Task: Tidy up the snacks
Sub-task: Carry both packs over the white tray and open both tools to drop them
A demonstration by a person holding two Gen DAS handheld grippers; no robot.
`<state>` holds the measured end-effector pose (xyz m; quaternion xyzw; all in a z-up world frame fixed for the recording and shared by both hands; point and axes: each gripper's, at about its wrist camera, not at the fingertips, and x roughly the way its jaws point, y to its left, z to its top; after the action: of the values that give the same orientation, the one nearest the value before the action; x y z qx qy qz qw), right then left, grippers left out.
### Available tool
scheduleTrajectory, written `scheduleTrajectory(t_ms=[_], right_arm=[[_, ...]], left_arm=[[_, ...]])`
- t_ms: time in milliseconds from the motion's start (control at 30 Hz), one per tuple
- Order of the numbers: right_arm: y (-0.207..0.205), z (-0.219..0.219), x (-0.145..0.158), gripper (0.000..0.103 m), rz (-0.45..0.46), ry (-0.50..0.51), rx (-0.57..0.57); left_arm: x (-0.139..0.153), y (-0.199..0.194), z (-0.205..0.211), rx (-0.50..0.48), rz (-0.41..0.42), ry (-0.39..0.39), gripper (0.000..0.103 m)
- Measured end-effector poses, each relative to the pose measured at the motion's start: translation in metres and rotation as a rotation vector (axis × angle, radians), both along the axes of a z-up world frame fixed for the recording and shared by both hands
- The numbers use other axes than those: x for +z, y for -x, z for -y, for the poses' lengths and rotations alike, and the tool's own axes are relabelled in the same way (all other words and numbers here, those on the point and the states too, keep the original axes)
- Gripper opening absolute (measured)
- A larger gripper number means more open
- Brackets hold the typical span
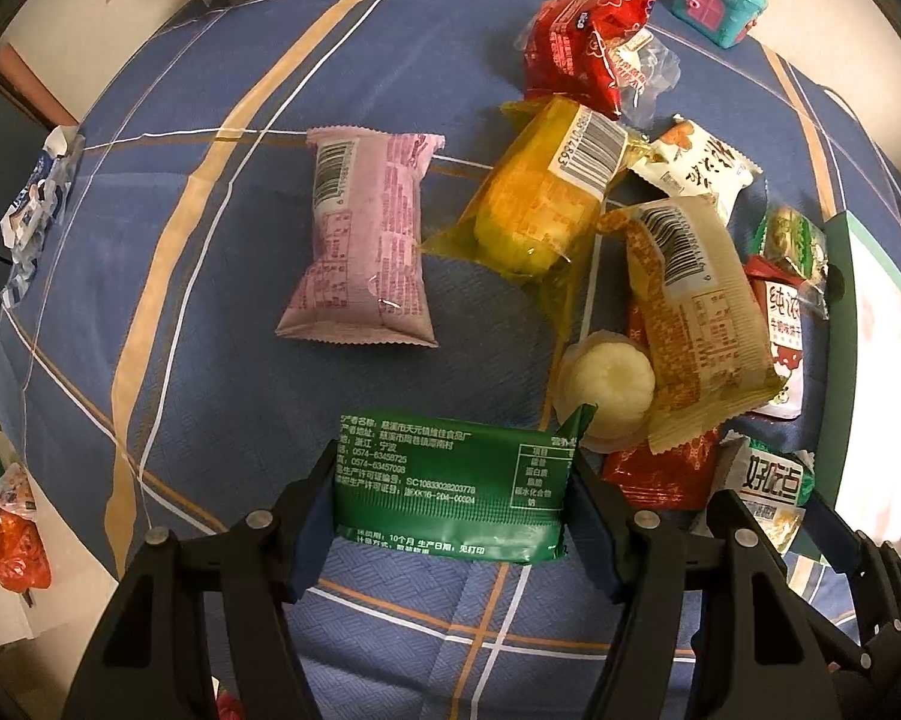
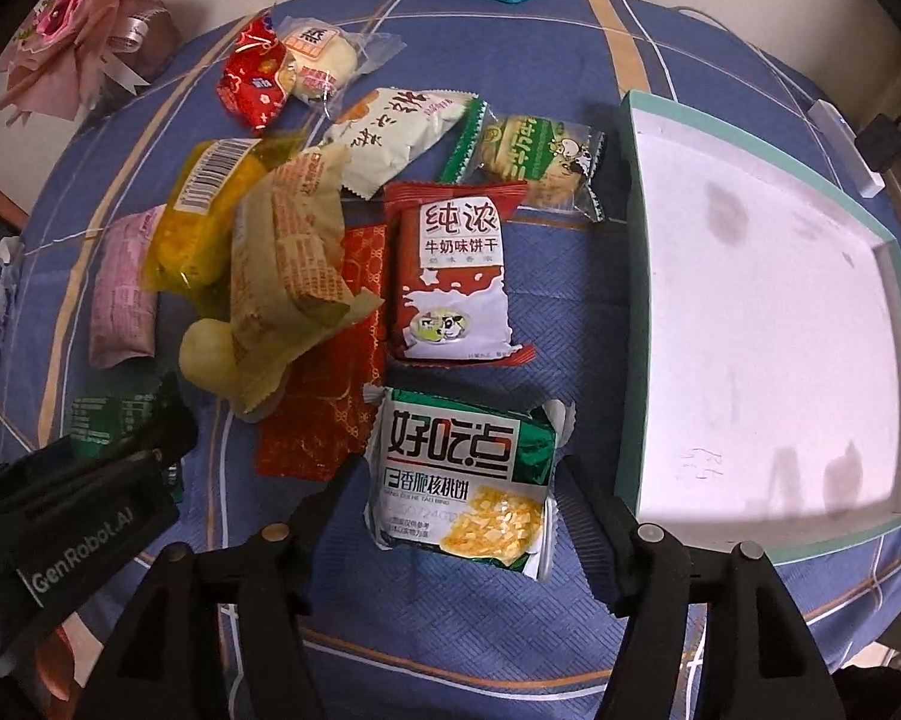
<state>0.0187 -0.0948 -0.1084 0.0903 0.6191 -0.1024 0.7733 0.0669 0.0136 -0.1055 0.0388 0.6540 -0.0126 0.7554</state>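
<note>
Left gripper (image 1: 453, 516) clamps the green pack (image 1: 450, 495) for lifting; right gripper (image 2: 450, 516), half-open, straddles the walnut pack (image 2: 465, 480), box (image 2: 633, 300) at 2 o'clock.

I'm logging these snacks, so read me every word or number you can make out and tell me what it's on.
"好吃点" on the green-and-white walnut cookie packet.
"纯浓" and "牛奶味饼干" on the red milk biscuit packet.
"GenRobot.AI" on the left gripper.
"0574-63458725" on the green packet.
Barcode digits and fine print on the other packets: too small or blurred.
</note>
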Motion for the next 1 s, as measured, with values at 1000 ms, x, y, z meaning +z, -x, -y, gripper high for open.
scheduleTrajectory(t_ms=[1000], right_arm=[[0.006,0.007,0.019,0.058,0.029,-0.035,-0.034]], left_arm=[[0.018,-0.005,-0.009,0.025,0.072,0.001,0.069]])
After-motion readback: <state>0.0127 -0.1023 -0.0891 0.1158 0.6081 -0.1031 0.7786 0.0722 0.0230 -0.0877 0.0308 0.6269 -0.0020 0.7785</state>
